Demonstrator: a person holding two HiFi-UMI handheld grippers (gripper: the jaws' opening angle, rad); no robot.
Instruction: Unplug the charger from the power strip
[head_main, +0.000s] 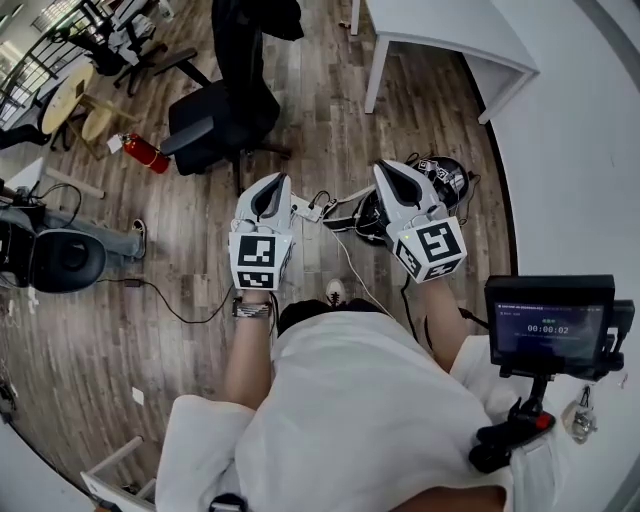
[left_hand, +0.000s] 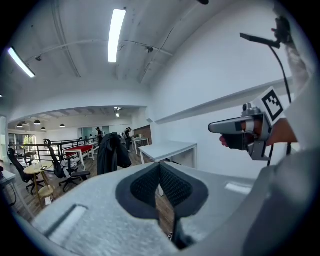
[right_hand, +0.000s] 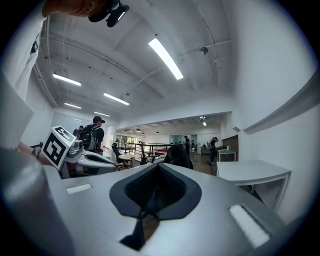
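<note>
A wood-plank floor (head_main: 200, 300) is seen – on it, between the smooth grey left gripper (head_main: 273, 182) and right gripper (head_main: 388, 168), a white oblong power strip (head_main: 308, 209) is laid, cables (head_main: 350, 262) trailing. Ribbed black fingers (left_hand: 145, 187) are pressed together, empty, on both – the charger is indistinct.

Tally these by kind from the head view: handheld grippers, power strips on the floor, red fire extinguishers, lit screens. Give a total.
Grippers: 2 (left gripper, right gripper)
Power strip: 1
Fire extinguisher: 1
Screen: 1
Total: 5
</note>
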